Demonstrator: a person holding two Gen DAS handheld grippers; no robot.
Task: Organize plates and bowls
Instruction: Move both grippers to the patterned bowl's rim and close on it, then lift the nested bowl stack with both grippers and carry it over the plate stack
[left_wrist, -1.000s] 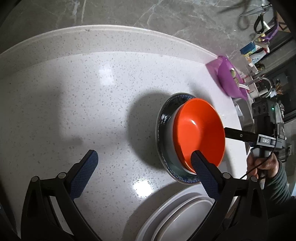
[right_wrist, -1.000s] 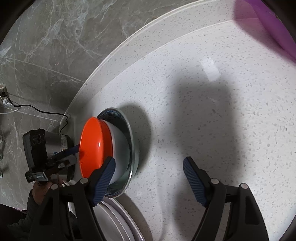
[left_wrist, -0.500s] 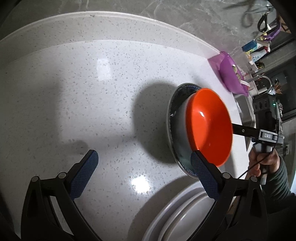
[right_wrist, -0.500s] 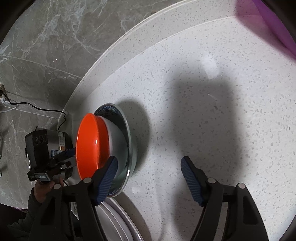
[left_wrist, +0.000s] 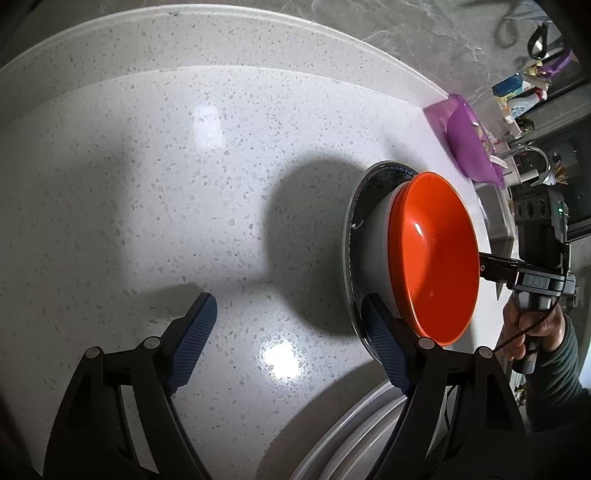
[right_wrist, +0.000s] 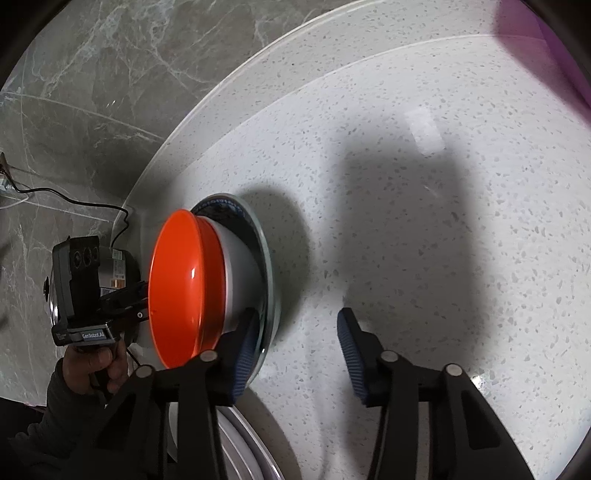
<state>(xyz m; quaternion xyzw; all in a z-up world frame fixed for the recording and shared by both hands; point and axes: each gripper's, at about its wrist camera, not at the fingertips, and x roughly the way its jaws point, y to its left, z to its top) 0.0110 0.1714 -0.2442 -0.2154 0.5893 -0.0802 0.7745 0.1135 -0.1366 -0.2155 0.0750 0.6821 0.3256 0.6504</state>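
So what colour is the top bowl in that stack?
Glossy orange bowl, clearest in the left wrist view.

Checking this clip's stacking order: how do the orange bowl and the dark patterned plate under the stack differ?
The orange bowl is deep and plain glossy orange; the dark plate is shallow, dark, with a patterned band near its rim. The orange bowl sits on top, nested in a white bowl; the dark plate is at the bottom, on the speckled countertop. The plate's rim spreads wider than the bowl. Both are round and belong to one stack.
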